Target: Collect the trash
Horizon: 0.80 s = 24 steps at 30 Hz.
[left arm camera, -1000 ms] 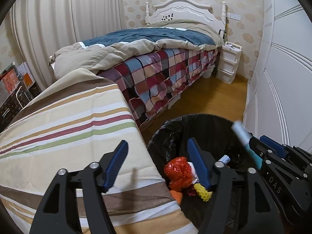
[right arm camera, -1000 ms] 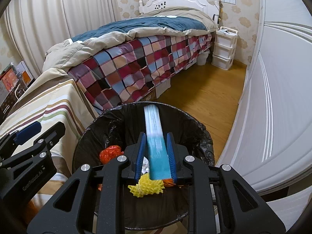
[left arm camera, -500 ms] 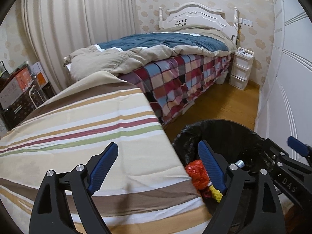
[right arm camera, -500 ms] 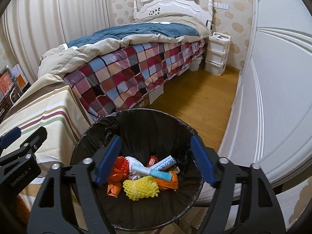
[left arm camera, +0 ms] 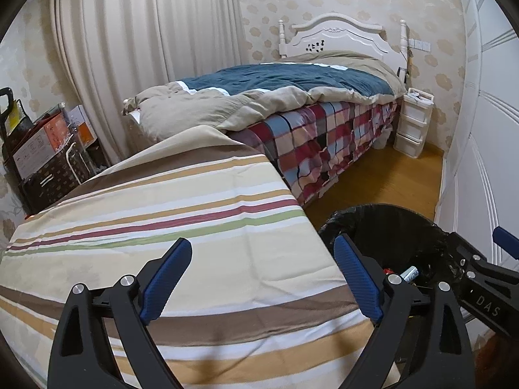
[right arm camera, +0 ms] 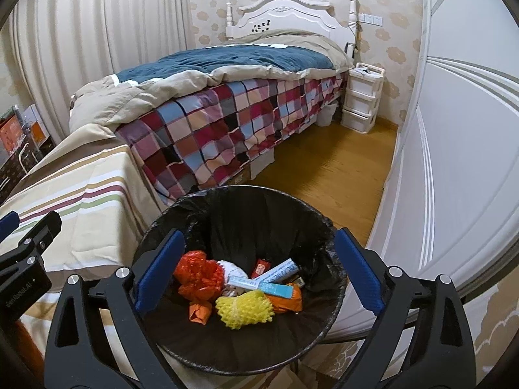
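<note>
A round bin lined with a black bag (right arm camera: 246,214) stands on the floor below my right gripper (right arm camera: 258,270). In it lie a white and teal tube (right arm camera: 259,283), a yellow foam net (right arm camera: 245,308), a red-orange crumpled wrapper (right arm camera: 198,274) and other scraps. The right jaws are opening wide, with nothing between them. My left gripper (left arm camera: 262,278) hovers over the striped cloth (left arm camera: 162,227); its jaws are opening too and hold nothing. The bin's rim (left arm camera: 382,217) shows at the lower right of the left wrist view, with the right gripper's finger (left arm camera: 506,240) beside it.
A bed with a checked blanket (right arm camera: 227,123) and a blue and beige duvet (left arm camera: 275,90) runs to the white headboard. White drawers (right arm camera: 360,103) stand by it. A white wardrobe (right arm camera: 454,162) lines the right side. Boxes (left arm camera: 42,149) are stacked at the far left by the curtain.
My right gripper has let go of the white and teal tube, which now lies in the bin. Both grippers have spread wider. The left gripper has swung left, off the bin and over the cloth.
</note>
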### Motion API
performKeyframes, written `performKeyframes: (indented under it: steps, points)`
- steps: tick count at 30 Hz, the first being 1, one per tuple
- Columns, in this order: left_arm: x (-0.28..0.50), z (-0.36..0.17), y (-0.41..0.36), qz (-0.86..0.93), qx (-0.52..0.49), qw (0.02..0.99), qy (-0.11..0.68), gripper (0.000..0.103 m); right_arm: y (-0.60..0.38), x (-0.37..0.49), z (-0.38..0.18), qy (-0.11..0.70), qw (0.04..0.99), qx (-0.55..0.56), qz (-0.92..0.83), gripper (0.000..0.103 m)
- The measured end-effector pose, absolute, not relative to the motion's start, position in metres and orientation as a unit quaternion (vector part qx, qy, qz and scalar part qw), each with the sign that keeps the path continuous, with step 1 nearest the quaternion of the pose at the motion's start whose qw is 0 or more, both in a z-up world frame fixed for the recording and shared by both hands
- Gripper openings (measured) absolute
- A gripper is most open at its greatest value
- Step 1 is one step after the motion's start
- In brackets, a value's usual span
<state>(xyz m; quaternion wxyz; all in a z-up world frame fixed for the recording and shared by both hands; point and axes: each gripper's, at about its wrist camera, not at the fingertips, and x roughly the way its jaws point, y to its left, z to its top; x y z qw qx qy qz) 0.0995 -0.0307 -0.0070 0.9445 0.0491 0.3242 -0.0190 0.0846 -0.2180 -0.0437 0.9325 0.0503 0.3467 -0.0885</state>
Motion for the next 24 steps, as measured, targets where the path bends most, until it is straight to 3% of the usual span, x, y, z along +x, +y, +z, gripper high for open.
performKeyframes:
  steps: [24]
  points:
    - [0.031, 0.015, 0.038, 0.032, 0.023, 0.953, 0.302, 0.092, -0.156, 0.028, -0.010, 0.316, 0.948, 0.028, -0.026, 0.094]
